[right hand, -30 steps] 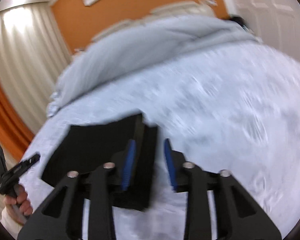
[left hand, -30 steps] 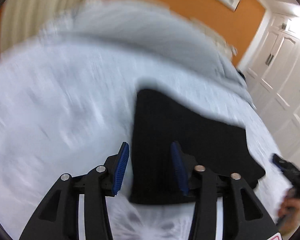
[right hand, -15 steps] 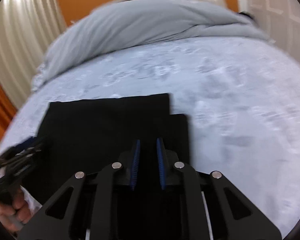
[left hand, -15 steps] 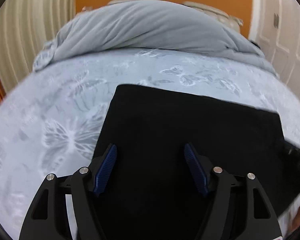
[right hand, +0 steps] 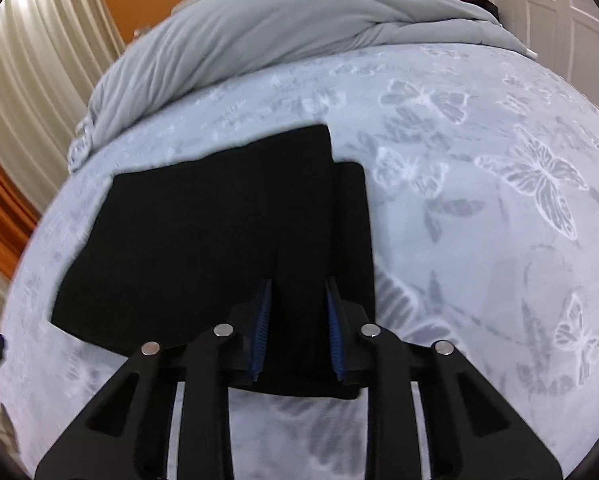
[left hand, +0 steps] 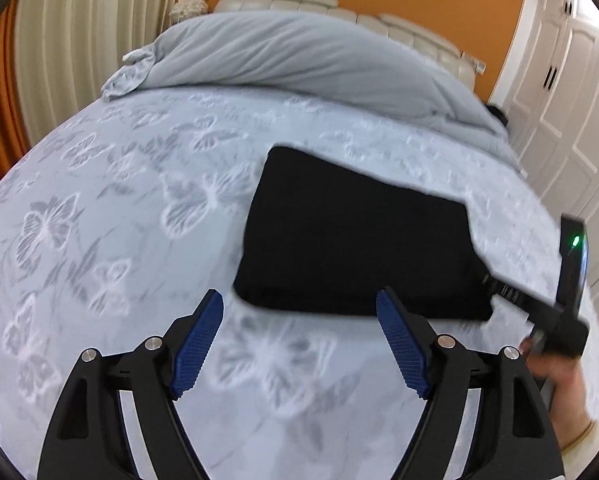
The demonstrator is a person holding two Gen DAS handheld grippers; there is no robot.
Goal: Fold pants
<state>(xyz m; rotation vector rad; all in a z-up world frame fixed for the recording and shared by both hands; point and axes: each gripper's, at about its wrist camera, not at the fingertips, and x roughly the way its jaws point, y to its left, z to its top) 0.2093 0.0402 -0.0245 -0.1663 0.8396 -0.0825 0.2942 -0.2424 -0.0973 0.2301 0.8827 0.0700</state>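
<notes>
The black pants lie folded into a flat rectangle on the bed. My left gripper is open wide and empty, hovering just short of the pants' near edge. In the right wrist view the pants show a narrower layer sticking out on the right side. My right gripper is partly open above the pants' near right part, with black cloth seen between the fingers; nothing is pinched. The right gripper also shows in the left wrist view at the pants' right edge.
The bed has a pale blue butterfly-print cover. A bunched grey duvet lies across the head end. Curtains hang at the left, white wardrobe doors stand at the right.
My left gripper has pulled back off the pants and opened wider. My right gripper has opened from nearly shut and lifted a little over the pants.
</notes>
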